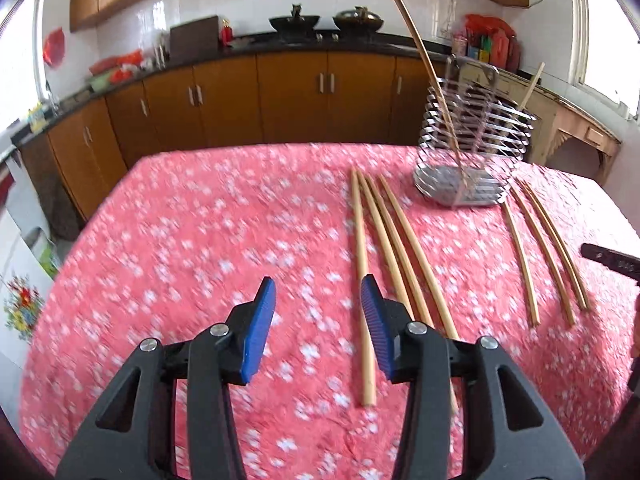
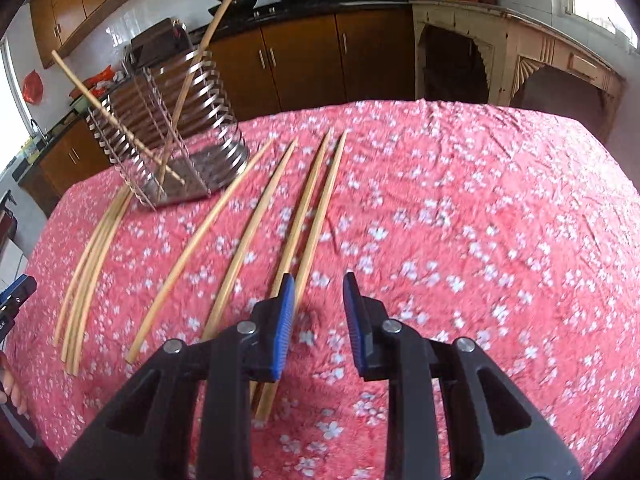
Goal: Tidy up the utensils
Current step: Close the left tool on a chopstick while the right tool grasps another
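text: none legible | labels: packets on the far counter (image 1: 486, 46) too blurred to read | marks: pale specks on the black gripper part at the right edge (image 1: 612, 264), unreadable | numbers: none | signs: none

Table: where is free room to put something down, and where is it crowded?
Free: the cloth left of the left chopsticks, and the cloth right of the right chopsticks. Crowded: around the holder, with chopsticks on both sides.
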Action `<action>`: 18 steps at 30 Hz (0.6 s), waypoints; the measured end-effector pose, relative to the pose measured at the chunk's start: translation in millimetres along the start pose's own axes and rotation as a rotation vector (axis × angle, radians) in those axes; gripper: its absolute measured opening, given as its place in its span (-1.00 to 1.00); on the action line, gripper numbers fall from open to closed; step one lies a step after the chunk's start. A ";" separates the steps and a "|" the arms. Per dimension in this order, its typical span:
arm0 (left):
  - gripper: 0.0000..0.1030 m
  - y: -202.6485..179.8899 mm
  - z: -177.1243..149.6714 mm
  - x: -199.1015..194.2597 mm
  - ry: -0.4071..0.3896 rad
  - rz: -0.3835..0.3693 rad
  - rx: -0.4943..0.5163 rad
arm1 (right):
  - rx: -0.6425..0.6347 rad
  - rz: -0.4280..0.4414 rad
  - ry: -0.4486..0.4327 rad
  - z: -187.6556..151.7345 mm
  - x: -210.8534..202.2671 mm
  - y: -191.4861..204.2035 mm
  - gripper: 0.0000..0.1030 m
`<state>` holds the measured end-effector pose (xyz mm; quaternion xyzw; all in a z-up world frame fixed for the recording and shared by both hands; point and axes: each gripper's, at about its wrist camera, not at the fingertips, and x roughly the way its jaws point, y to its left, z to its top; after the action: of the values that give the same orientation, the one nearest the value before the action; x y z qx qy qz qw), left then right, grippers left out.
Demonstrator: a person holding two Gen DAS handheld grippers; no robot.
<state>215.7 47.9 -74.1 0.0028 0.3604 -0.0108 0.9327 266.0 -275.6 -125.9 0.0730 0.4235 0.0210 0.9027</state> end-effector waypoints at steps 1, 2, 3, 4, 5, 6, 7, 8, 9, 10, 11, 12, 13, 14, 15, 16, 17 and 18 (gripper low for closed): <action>-0.12 -1.6 -2.5 0.8 0.006 -0.001 0.003 | -0.001 0.001 0.008 -2.5 2.7 1.0 -0.51; -0.12 -3.1 -3.6 1.3 0.009 -0.003 0.007 | -0.001 -0.001 0.015 -4.7 5.6 2.3 -0.51; -0.12 -4.3 -4.2 2.6 0.014 -0.003 0.013 | 0.001 0.000 0.018 -3.9 6.9 3.8 -0.52; -0.12 -6.4 -5.5 4.7 0.022 -0.003 0.015 | 0.000 0.004 0.019 -4.6 8.1 5.0 -0.52; -0.12 -8.3 -6.6 6.3 0.033 -0.008 0.012 | -0.006 -0.002 0.018 -5.3 7.7 6.6 -0.52; -0.12 -9.4 -7.0 8.0 0.041 -0.010 0.010 | -0.013 -0.007 0.016 -5.6 8.1 8.4 -0.53; -0.12 -9.6 -6.4 9.4 0.047 -0.009 0.009 | -0.022 -0.010 0.017 -5.5 9.0 10.4 -0.55; -0.12 -10.3 -8.0 11.5 0.055 -0.010 0.009 | -0.033 -0.013 0.020 -5.9 10.9 13.6 -0.57; -0.12 -10.3 -10.2 13.3 0.061 -0.011 0.009 | -0.048 -0.026 0.022 -6.6 12.9 16.8 -0.59; -0.12 -11.8 -10.6 15.9 0.073 -0.011 0.012 | -0.062 -0.041 0.016 -8.5 12.5 18.2 -0.67; -0.12 -12.6 -12.0 16.7 0.081 -0.011 0.014 | -0.078 -0.065 0.013 -8.9 13.2 20.0 -0.76; -0.13 -13.6 -12.3 19.4 0.092 -0.009 0.017 | -0.077 -0.077 0.014 -6.3 13.0 19.2 -0.81; -0.13 -14.1 -13.1 22.2 0.098 -0.004 0.019 | -0.070 -0.081 0.014 -5.9 13.7 17.6 -0.83; -0.14 -15.2 -13.7 24.5 0.106 0.000 0.022 | -0.058 -0.080 0.016 -4.0 14.1 13.0 -0.84; -0.18 -16.0 -14.6 26.2 0.114 0.000 0.025 | -0.056 -0.084 0.016 -3.1 15.1 12.7 -0.85; -0.21 -16.7 -15.1 28.0 0.123 -0.002 0.026 | -0.057 -0.086 0.016 -3.2 15.2 11.7 -0.85; -0.23 -18.4 -15.2 30.1 0.132 -0.003 0.030 | -0.060 -0.086 0.015 -3.0 15.5 11.3 -0.85; -0.33 -20.4 -15.3 31.7 0.136 0.002 0.036 | -0.060 -0.093 0.013 -2.8 15.8 10.8 -0.85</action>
<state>228.4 27.2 -106.7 0.0204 0.4229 -0.0163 0.9058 274.3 -263.1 -138.1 0.0257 0.4313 -0.0079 0.9018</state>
